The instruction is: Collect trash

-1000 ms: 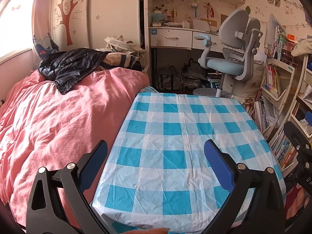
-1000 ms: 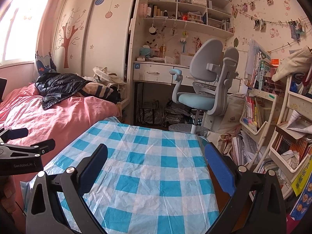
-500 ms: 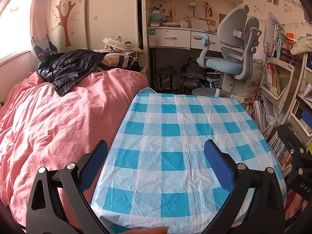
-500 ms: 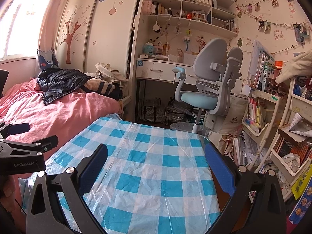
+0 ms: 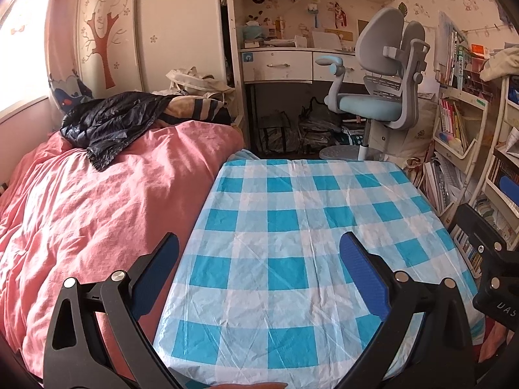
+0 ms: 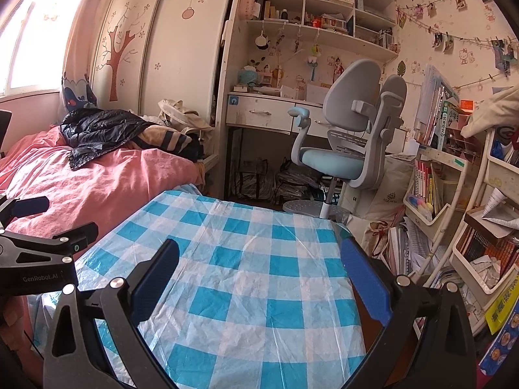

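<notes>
A table under a blue-and-white checked plastic cloth [image 5: 285, 227] fills the lower middle of both views; the same cloth [image 6: 246, 275] shows nothing lying on it. My left gripper [image 5: 259, 249] hangs open above the table's near left part, blue pads wide apart and empty. My right gripper [image 6: 259, 256] is open too, over the near right part. The right gripper's body [image 5: 493, 278] shows at the right edge of the left wrist view, and the left gripper's body [image 6: 39, 256] at the left edge of the right wrist view. I see no trash on the table.
A bed with a pink cover [image 5: 97, 201] borders the table's left side, a black jacket [image 5: 110, 123] on it. Beyond the table stand a grey-blue desk chair [image 6: 350, 142] and a desk with shelves [image 6: 275, 110]. Crowded bookshelves [image 6: 454, 194] line the right side.
Both cameras have tilted up a little and drifted slightly, so the room sits lower in view. The grippers stay open and empty.
</notes>
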